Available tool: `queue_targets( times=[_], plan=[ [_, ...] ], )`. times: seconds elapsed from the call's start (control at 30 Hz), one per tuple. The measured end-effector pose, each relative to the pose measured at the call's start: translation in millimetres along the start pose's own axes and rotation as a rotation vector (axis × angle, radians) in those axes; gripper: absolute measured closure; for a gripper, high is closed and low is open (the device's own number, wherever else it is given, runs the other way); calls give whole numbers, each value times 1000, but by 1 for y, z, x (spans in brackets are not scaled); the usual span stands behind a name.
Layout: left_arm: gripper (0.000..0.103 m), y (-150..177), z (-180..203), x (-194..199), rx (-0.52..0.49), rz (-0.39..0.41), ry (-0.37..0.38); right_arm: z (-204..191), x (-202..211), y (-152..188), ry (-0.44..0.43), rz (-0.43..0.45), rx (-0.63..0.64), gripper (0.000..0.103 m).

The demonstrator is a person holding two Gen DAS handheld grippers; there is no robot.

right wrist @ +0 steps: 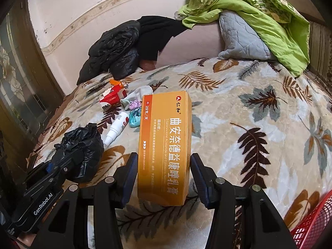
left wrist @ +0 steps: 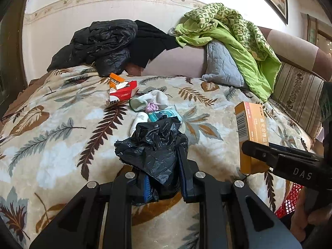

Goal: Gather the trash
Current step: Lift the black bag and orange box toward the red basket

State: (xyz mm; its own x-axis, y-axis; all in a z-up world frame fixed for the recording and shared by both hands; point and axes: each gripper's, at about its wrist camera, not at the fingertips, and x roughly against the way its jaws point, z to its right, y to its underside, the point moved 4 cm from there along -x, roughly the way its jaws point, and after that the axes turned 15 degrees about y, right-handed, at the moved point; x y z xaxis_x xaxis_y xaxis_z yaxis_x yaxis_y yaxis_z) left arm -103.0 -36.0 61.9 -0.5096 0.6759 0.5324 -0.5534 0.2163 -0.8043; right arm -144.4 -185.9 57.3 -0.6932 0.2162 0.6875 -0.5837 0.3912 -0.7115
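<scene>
My left gripper (left wrist: 157,153) is shut on a crumpled black plastic bag (left wrist: 153,145), held just above the leaf-patterned blanket (left wrist: 62,137); the bag also shows in the right wrist view (right wrist: 83,145). My right gripper (right wrist: 164,166) is shut on an orange medicine box (right wrist: 166,145), held upright above the blanket; the box also shows in the left wrist view (left wrist: 252,128). Farther back lie a red and white carton (left wrist: 122,91), a white sock (left wrist: 153,99), a purple wad (left wrist: 152,106), a teal packet (left wrist: 164,115) and a white tube (right wrist: 117,128).
A black jacket (left wrist: 103,45) lies at the back left. A green cloth (left wrist: 238,41) drapes over a grey pillow (left wrist: 222,66) at the back right. A red mesh basket (right wrist: 311,224) sits at the bed's near right edge.
</scene>
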Motion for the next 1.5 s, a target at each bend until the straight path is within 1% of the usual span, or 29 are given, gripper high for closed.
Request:
queue_targets(
  times=[1.5],
  plan=[
    [82,1,4,-2,-4,4,2,-2,1,0,7,2,22,48]
  ],
)
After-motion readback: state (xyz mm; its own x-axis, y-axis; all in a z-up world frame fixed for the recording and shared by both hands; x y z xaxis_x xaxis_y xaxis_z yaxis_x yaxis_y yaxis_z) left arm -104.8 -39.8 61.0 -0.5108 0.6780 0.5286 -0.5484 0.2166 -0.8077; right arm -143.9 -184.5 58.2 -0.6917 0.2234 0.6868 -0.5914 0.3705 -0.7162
